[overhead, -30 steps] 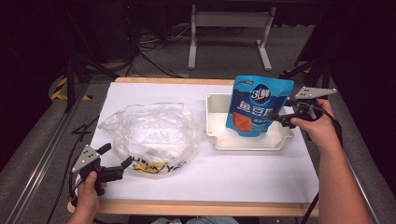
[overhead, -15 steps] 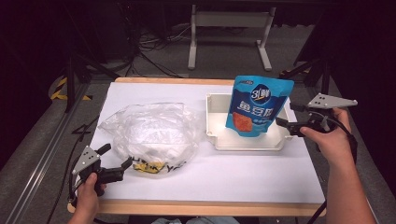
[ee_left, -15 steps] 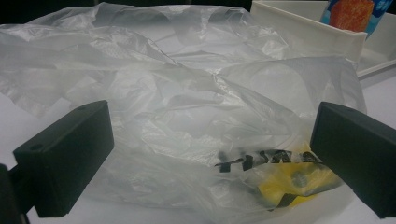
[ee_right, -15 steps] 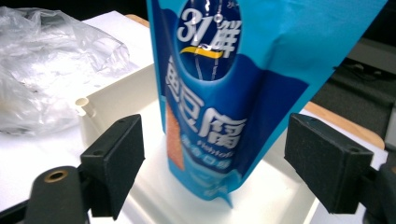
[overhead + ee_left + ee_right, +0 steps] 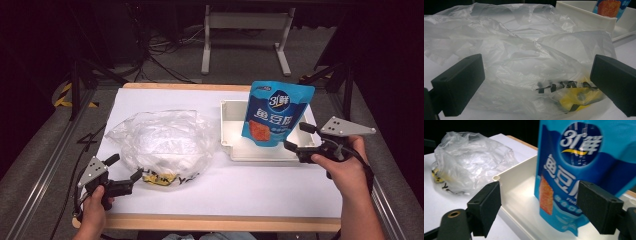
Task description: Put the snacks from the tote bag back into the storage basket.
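The blue pouch (image 5: 277,114) stands upright in the white tray (image 5: 231,146), at about two o'clock from the table's (image 5: 240,190) middle, leaning a little toward the far rim. It looks like a light, sealed foil-plastic snack pack: glossy and probably slippery on its printed faces, soft and puffy in the belly, stiffer along the flat seams at the top and sides. I would take it by the top seam or an upper side edge, where the film lies flat and a pinch will not squash the contents or slide off. The right claw (image 5: 299,137) sits just beside the tray's near right corner, at four o'clock from the pouch, jaws spread wide and holding nothing; in the right gripper view the pouch (image 5: 584,177) stands between and beyond them, not touched. The left claw (image 5: 126,168) is also wide open and empty, at the table's seven o'clock, facing the crumpled clear plastic bag (image 5: 162,142). That bag (image 5: 524,65) is thin, limp and crinkly, with something yellow and black inside near its close edge; it would collapse under any grip.
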